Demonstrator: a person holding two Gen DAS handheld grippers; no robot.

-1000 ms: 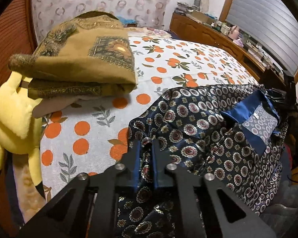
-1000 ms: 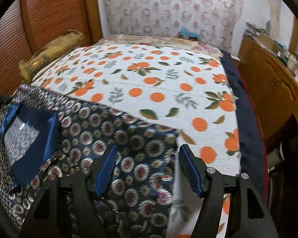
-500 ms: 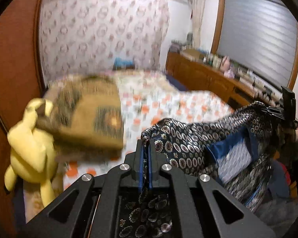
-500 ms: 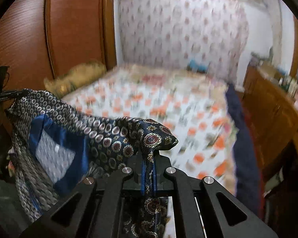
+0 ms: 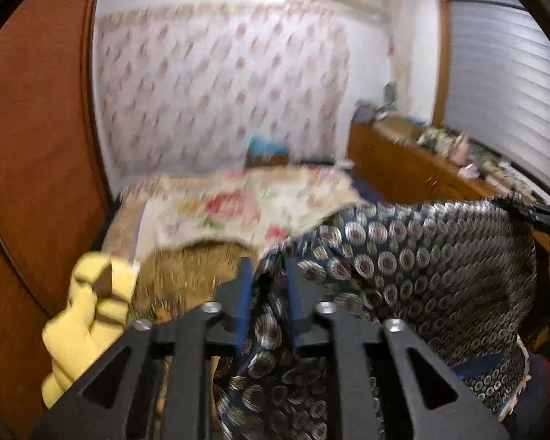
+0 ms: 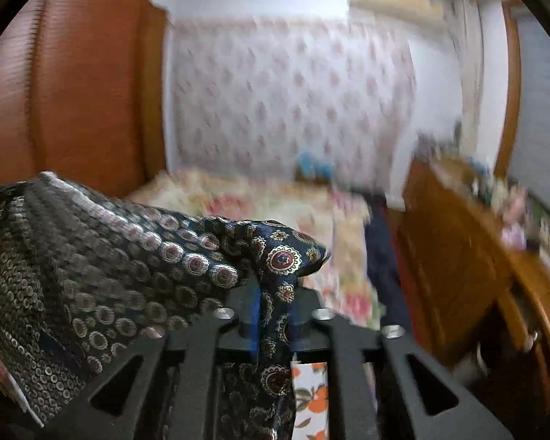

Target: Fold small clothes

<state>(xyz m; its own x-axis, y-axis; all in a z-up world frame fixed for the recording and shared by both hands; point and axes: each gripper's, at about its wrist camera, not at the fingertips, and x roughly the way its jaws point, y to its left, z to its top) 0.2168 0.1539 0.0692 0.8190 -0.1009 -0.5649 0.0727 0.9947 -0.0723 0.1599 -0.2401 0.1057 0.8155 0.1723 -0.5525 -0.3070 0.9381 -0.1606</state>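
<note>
My left tongs (image 5: 266,295) and right tongs (image 6: 273,308) each pinch a corner of the patterned garment (image 5: 421,267), lifting it clear of the bed (image 5: 245,201) so it hangs flat for folding.

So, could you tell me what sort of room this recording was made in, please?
Most likely a home bedroom: a bed with a floral cover against a padded patterned headboard, a wooden dresser cluttered with small items along the wall, and a yellow plush toy at the bedside.
</note>
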